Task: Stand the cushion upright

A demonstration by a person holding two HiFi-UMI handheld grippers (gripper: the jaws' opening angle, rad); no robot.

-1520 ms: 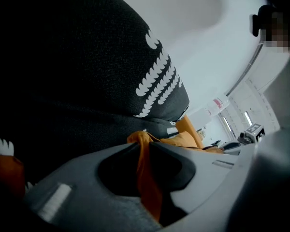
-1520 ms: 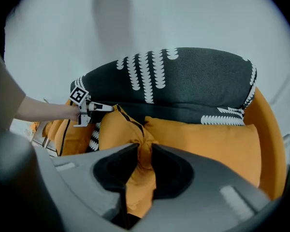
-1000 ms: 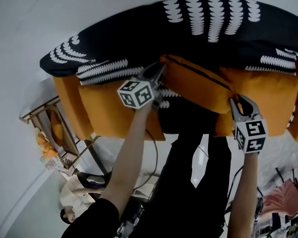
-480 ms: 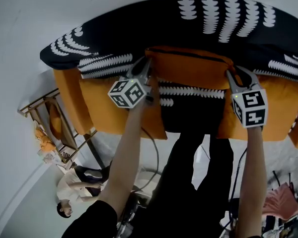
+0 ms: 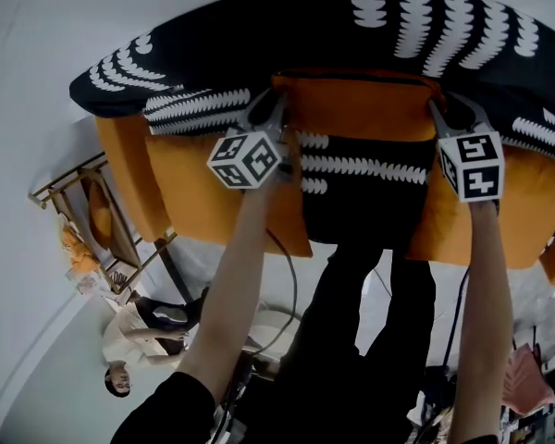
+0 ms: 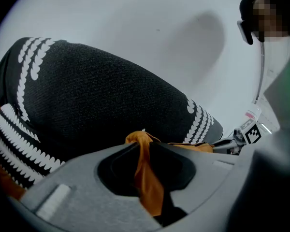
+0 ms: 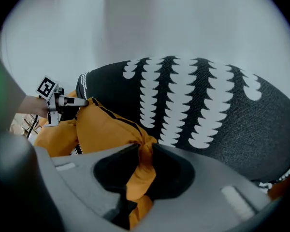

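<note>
Our left gripper and right gripper each pinch a top corner of the orange cushion stretched between them; the left jaws have just eased slightly. We judge it soft, light and floppy, so the corners hold best.

Tight up top, free at upper left
Black patterned cushion fills the top of the head view, right behind the orange cushion; orange seat pads block mid left and right. The plain white surface at upper left is free; a wooden rack crowds the left edge.
</note>
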